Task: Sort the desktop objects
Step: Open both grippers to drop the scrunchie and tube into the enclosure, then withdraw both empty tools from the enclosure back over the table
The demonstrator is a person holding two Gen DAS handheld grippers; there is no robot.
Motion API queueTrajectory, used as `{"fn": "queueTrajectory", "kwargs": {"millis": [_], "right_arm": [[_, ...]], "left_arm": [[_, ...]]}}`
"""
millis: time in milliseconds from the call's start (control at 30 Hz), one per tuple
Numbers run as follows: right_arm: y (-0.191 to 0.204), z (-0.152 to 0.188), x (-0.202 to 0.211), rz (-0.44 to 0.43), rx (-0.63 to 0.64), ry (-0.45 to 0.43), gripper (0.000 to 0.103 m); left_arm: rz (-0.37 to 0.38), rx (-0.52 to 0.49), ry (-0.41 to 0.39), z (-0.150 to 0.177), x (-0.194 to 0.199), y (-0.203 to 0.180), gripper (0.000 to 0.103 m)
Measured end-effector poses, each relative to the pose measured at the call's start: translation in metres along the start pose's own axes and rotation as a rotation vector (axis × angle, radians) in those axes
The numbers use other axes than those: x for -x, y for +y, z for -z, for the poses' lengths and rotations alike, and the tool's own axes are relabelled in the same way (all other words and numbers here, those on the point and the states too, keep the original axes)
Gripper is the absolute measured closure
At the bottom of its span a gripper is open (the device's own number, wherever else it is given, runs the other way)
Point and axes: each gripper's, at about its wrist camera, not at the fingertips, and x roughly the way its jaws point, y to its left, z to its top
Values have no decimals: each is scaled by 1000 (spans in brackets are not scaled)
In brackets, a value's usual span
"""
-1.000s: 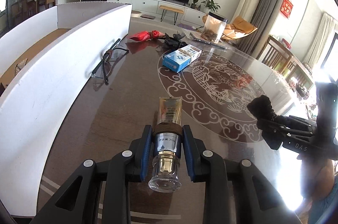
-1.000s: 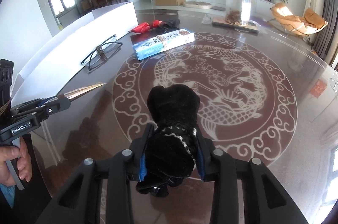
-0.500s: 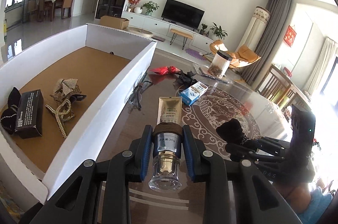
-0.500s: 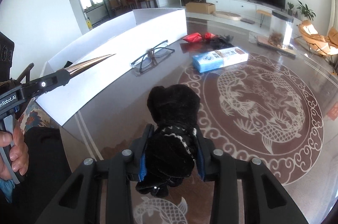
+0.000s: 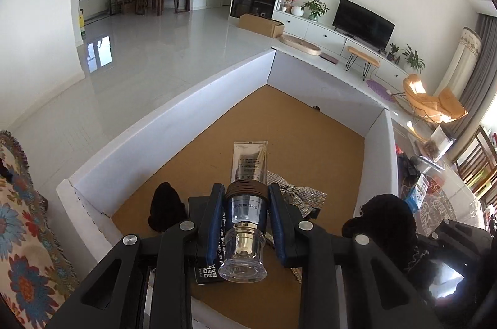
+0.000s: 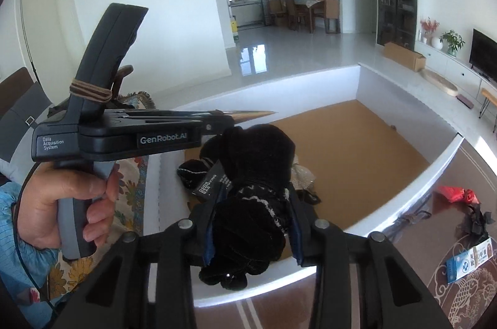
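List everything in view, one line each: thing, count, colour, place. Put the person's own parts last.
Tube: 1, silver with clear cap, in left gripper above box.
Glove: 1, black, in right gripper.
Box: 1, white walls, brown floor, below both grippers.
Black carton: 1, black, box floor.
Dark cloth: 1, black, box floor.
Carton: 1, blue-white, table.
Red item: 1, red, table.
Left gripper: 1, black, shut on tube.
Right gripper: 1, black, shut on glove.
Hand: 1, holding left gripper's handle.

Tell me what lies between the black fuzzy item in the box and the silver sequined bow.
In the left wrist view, a black printed carton, partly hidden by the left gripper.
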Motion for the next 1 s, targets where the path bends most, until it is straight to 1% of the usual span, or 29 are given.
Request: {"fn": "queueTrajectory", "kwargs": {"millis": [67, 133, 167, 200, 233, 267, 300, 367, 433, 467, 533, 567, 633, 667, 700, 733, 767, 800, 867, 900, 967, 1000], "right_arm": [[10, -1, -28, -16, 29, 62, 63], [14, 1, -51, -4, 42, 134, 47], [15, 3, -58, 10, 45, 156, 20], [15, 5, -61, 19, 44, 157, 5], [14, 8, -57, 21, 39, 133, 5], [11, 10, -50, 20, 31, 105, 5], [8, 12, -42, 23, 20, 77, 5], [-2, 20, -17, 53, -5, 4, 5], [-20, 34, 14, 99, -34, -75, 3], [-25, 47, 33, 138, -52, -113, 0], [-45, 80, 65, 225, -98, -159, 0], [-58, 99, 78, 274, -129, -159, 0], [-88, 140, 100, 373, -204, -126, 0], [-105, 163, 110, 425, -249, -93, 0], [-121, 185, 118, 473, -293, -52, 0], [-138, 206, 125, 518, -340, -6, 0], [-153, 226, 134, 555, -384, 32, 0], [-167, 243, 144, 581, -421, 59, 0], [-186, 271, 164, 638, -479, 92, 0], [-195, 279, 170, 659, -502, 96, 0], [-207, 293, 185, 673, -551, 87, 0], [-209, 296, 192, 670, -572, 68, 0]], "left_arm": [[-56, 11, 47, 4, -16, 9, 74], [-95, 25, 88, 8, -29, 16, 71], [-91, 31, 95, 11, -32, 19, 66], [-81, 40, 88, 13, -33, 21, 56], [-73, 50, 74, 16, -32, 22, 51], [-72, 58, 52, 18, -29, 21, 42], [-76, 61, 27, 21, -25, 20, 40], [-80, 47, -13, 24, -14, 11, 40], [-58, 2, -54, 27, -1, -8, 40], [-45, -28, -77, 28, 8, -21, 40], [-2, -93, -121, 33, 29, -52, 40], [33, -125, -138, 38, 39, -70, 40], [117, -196, -160, 47, 59, -110, 33], [160, -232, -172, 55, 68, -130, 22], [198, -267, -187, 65, 75, -150, 14], [233, -307, -201, 74, 80, -171, 3], [258, -348, -207, 85, 82, -192, 0], [276, -390, -198, 96, 79, -211, 0], [280, -464, -141, 113, 58, -249, 0], [273, -483, -100, 122, 42, -263, 0], [255, -500, -7, 138, 6, -284, 0], [238, -506, 27, 145, -10, -290, 0]]}}
